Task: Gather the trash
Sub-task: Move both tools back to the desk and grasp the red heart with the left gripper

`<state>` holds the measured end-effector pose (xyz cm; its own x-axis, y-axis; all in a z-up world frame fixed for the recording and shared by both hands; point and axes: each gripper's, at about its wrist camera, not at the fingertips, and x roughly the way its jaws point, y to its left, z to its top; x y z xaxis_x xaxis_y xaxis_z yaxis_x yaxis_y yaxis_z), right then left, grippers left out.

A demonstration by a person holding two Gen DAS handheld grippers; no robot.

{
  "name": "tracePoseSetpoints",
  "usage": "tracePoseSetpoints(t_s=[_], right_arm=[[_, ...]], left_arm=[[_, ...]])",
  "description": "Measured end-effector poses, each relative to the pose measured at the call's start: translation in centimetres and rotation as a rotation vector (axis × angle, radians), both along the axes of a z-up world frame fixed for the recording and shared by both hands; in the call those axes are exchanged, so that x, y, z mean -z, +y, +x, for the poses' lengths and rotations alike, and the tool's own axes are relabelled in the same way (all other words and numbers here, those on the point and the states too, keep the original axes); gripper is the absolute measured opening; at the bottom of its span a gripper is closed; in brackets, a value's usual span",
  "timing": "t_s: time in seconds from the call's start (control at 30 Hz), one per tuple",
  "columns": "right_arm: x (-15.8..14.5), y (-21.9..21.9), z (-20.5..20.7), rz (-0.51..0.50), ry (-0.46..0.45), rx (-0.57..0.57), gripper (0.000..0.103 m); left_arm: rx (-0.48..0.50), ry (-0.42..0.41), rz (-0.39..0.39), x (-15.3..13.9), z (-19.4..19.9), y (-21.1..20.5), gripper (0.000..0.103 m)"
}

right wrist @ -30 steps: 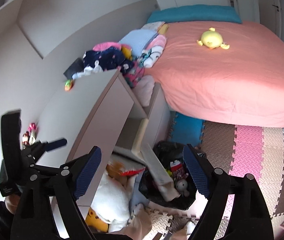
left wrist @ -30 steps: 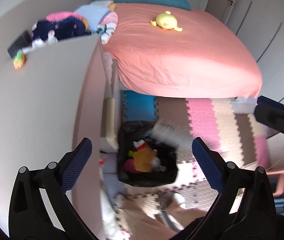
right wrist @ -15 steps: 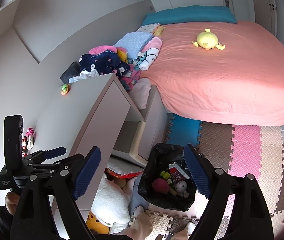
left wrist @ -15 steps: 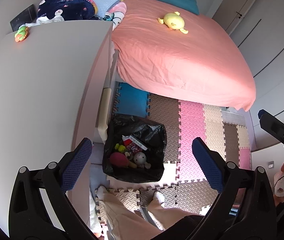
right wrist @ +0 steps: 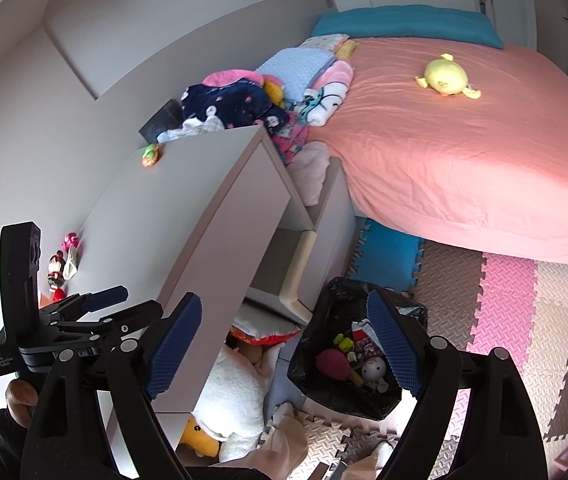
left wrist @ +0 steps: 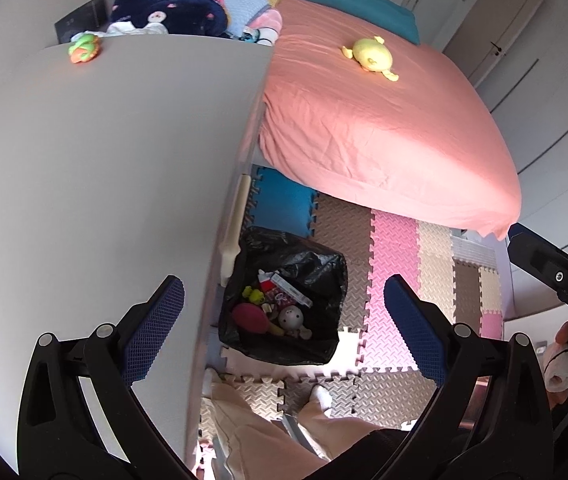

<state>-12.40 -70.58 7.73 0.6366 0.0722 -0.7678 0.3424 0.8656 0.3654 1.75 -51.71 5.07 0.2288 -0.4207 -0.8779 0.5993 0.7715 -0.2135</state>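
Observation:
A black trash bag bin [left wrist: 323, 264] stands on the foam floor mat beside the white dresser [left wrist: 104, 168]; it holds several small items, among them a red paddle and a white ball toy. It also shows in the right wrist view [right wrist: 335, 292]. My left gripper [left wrist: 284, 328] is open and empty, high above the bin and the dresser's edge. My right gripper [right wrist: 284, 344] is open and empty, above the dresser's front and the bin. A small green and orange toy [left wrist: 84, 46] lies at the dresser's far corner, and it also shows in the right wrist view [right wrist: 150, 155].
A bed with a pink sheet [left wrist: 363, 112] carries a yellow plush [left wrist: 371, 54] and a pile of clothes [right wrist: 236, 100]. Plush toys [right wrist: 228, 400] lie under the dresser. Small figures [right wrist: 62, 260] stand at the dresser's left. My legs [left wrist: 268, 440] are below.
The left gripper has moved left and higher over the dresser top. The item seen blurred above the bin a second ago is gone; the bin's contents lie still. Both grippers stay open.

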Motion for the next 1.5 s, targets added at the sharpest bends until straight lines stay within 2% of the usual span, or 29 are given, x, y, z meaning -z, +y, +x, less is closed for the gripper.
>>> tracePoseSetpoints(t_s=[0.13, 0.73, 0.97, 1.13, 1.27, 1.5], right_arm=[[-0.1, 1.0, 1.3, 0.019, -0.007, -0.022, 0.09], [-0.1, 7.4, 8.3, 0.01, 0.023, -0.223, 0.09], [0.2, 10.1, 11.2, 0.016, 0.036, -0.29, 0.09], [0.5, 12.1, 13.2, 0.022, 0.047, -0.334, 0.09], [0.9, 13.3, 14.9, 0.025, 0.058, -0.359, 0.09], [1.4, 15.6, 17.5, 0.015, 0.078, -0.398, 0.09]], left_arm=[[-0.051, -0.007, -0.005, -0.3, 0.7, 2.2, 0.097], [-0.398, -0.009, -0.015, -0.5, 4.6, 15.9, 0.097], [-0.53, -0.057, 0.012, -1.1, 5.3, 20.8, 0.097], [-0.607, -0.103, 0.076, -1.2, 6.2, 24.7, 0.097], [-0.68, -0.124, 0.097, -0.9, 6.8, 27.9, 0.097], [-0.729, -0.13, 0.151, 0.2, 8.9, 31.1, 0.097]])
